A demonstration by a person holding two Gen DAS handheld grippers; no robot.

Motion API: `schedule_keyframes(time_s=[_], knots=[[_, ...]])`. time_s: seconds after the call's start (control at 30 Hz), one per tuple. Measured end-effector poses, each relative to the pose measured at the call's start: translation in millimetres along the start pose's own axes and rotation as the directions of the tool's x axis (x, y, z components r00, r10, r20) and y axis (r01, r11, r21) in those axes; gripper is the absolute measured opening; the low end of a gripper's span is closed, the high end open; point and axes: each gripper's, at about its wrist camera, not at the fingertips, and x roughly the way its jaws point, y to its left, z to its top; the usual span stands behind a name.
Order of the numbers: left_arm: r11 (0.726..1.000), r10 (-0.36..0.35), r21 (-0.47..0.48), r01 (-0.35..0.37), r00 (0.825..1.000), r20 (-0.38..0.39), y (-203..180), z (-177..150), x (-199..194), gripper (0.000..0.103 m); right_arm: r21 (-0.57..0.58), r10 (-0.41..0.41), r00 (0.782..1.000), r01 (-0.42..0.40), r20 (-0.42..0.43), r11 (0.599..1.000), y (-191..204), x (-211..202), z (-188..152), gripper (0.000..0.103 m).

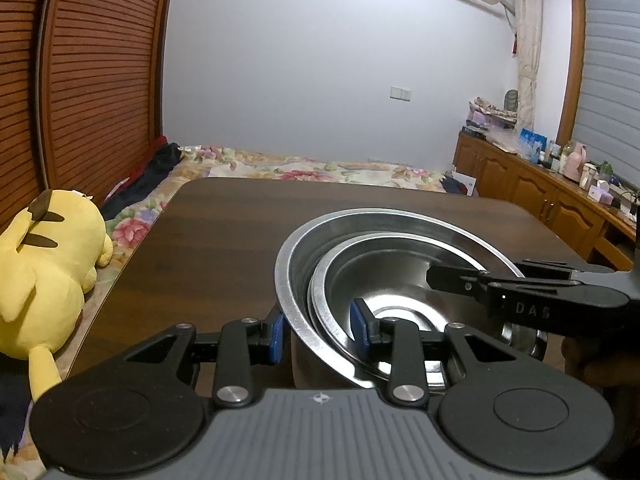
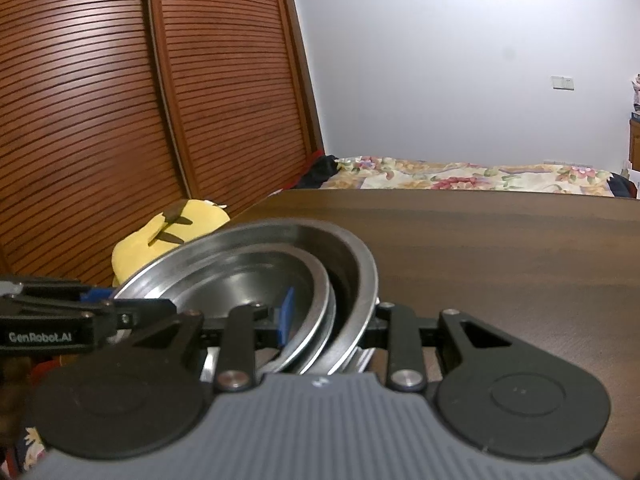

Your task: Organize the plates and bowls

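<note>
Bowls (image 1: 400, 264) nested, rims between both tools' pads

A dim, cool-toned room is shown, lit from above the white wall (image 2: 460, 60), where glare is seen. Bright reflections are caught in the steel bowls (image 1: 400, 280). Fisheye bending curves the slatted doors (image 2: 120, 100); near that wall the bowls are blurred.

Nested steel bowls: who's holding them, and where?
Both grippers: left gripper and right gripper each clamp the nested bowls' rims, on opposite sides, above the table.
</note>
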Motion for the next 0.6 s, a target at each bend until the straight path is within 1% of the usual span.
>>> schedule_keyframes(time_s=[0.17,0.27,0.33,0.5,0.57,0.6], knots=[[1.0,0.015,0.0,-0.015,1.0,0.006,-2.5,-1.6,1.5,0.034,-0.029,-0.004,1.0,0.003,-0.007,1.0,2.7,0.6,2.9,0.033],[1.0,0.018,-0.001,-0.018,1.0,0.007,-2.0,-1.7,2.1,0.034,-0.033,-0.012,1.0,0.012,-0.013,0.999,1.4,0.0,3.0,0.039],[1.0,0.02,-0.002,-0.02,1.0,0.004,-1.6,-1.9,2.4,0.033,-0.029,-0.023,1.0,0.022,-0.014,0.999,-0.5,0.4,3.4,0.046],[1.0,0.027,-0.001,-0.027,1.0,-0.001,-1.7,-1.8,3.8,0.034,-0.042,-0.031,1.0,0.031,-0.005,0.999,2.4,-0.5,3.5,0.047],[0.999,0.038,0.003,-0.038,0.999,-0.001,-2.4,-0.8,3.8,0.037,-0.041,-0.03,1.0,0.029,0.0,0.999,2.4,-1.6,4.3,0.047],[0.999,0.043,0.004,-0.043,0.999,-0.003,-2.8,-1.9,3.8,0.04,-0.04,-0.032,0.999,0.032,0.001,0.999,1.8,-2.8,4.5,0.047]])
